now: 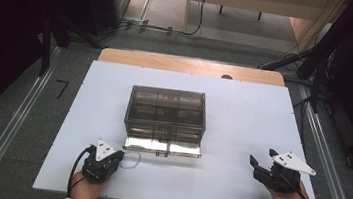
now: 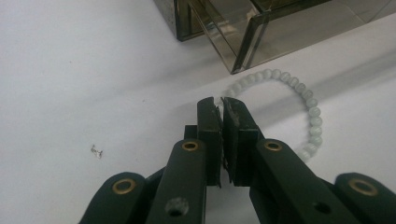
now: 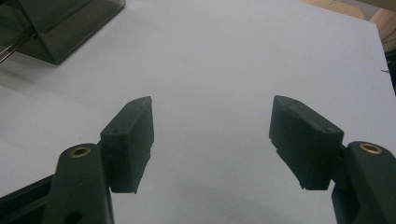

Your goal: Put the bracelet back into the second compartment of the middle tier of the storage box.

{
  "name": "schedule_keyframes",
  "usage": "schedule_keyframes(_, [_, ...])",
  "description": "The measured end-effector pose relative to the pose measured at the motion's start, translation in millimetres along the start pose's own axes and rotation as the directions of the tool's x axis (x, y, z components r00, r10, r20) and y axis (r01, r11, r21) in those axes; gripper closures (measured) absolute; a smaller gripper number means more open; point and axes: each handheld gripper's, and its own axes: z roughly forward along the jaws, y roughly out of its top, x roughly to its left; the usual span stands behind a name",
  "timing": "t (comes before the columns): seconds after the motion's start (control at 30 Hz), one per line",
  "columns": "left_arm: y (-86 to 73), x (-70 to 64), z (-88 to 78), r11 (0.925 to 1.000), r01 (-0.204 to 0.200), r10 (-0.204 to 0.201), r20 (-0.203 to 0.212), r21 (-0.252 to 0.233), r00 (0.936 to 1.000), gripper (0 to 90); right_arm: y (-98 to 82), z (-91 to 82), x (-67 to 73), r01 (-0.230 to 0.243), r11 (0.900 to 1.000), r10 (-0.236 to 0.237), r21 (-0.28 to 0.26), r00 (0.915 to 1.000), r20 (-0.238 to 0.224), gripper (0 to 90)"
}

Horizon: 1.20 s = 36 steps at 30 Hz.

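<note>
Grey floor and dark equipment are surrounding a white, matte desk [image 1: 240, 137] that is carrying a smoky, translucent plastic box with inner compartments [image 1: 166, 109] at its middle, a shiny drawer or flap [image 1: 163, 146] lying open along the near side of that box. From the high view, a person's hands are coming in at the bottom edge, each one holding a black claw topped by a grey three-cornered plate. The left claw [image 1: 118, 156] is sitting just beside the box's near left corner, and its jaws are pressed nearly together on a bracelet of round, pale green glossy beads [image 2: 299, 107]; the left gripper view is showing the bead ring lying flat on the desk, its far arc close to the box's corner, plus a tiny metallic scrap [image 2: 96, 151] lying apart on the white surface. The right claw [image 1: 261, 157] is resting well apart at the desk's right side, and the right gripper view is showing its blunt, matte jaws spread wide with nothing between them, over bare desk.
</note>
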Motion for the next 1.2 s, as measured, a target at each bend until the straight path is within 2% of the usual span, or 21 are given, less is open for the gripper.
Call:
schedule_keyframes(0.17, [0.4,2.5,-1.7,0.9994,0.032,-0.031,0.012,-0.014,0.9994,88.1,0.2,-0.4,-0.3,0.002,1.0,-0.002,-0.003,1.0,0.0,29.4])
schedule_keyframes(0.27, [1.0,7.5,-7.1,0.997,0.06,-0.06,-0.011,-0.05,0.9981,88.1,0.1,-0.9,-0.8,-0.001,1.0,0.001,-0.005,1.0,0.004,29.5])
schedule_keyframes(0.37, [0.9,13.3,-11.8,0.9912,0.099,-0.102,-0.033,-0.088,0.9942,88.2,-0.1,-1.1,-1.3,-0.001,1.0,0.001,-0.006,1.0,0.005,29.5])
schedule_keyframes(0.5, [1.5,15.5,-18.6,0.985,0.106,-0.115,-0.062,-0.136,0.9914,88.2,0.0,-1.3,-0.9,-0.001,1.0,0.001,-0.007,1.0,0.005,29.6])
schedule_keyframes(0.6, [2.3,14.0,-21.6,0.9818,0.099,-0.11,-0.06,-0.162,0.9921,88.2,0.2,-1.0,-1.0,-0.001,1.0,0.001,-0.006,1.0,0.004,29.6])
schedule_keyframes(0.67, [3.0,14.2,-24.2,0.9762,0.116,-0.128,-0.053,-0.183,0.9904,88.1,0.4,-0.8,-0.8,0.0,1.0,0.0,-0.005,1.0,0.006,29.6])
schedule_keyframes(0.97, [4.0,12.1,-33.3,0.9612,0.102,-0.124,-0.074,-0.256,0.9895,88.1,0.4,-0.7,-0.9,0.002,1.0,-0.002,-0.004,1.0,0.006,29.6])
schedule_keyframes(1.1, [4.2,11.1,-37.5,0.9447,0.095,-0.123,-0.071,-0.314,0.9899,88.1,0.2,-0.6,-1.3,0.002,1.0,-0.002,-0.005,1.0,0.007,29.6])
schedule_keyframes(1.2, [4.1,11.2,-39.7,0.9353,0.095,-0.125,-0.069,-0.341,0.9897,88.1,0.2,-0.5,-1.2,0.004,1.0,-0.004,-0.004,1.0,0.006,29.6])
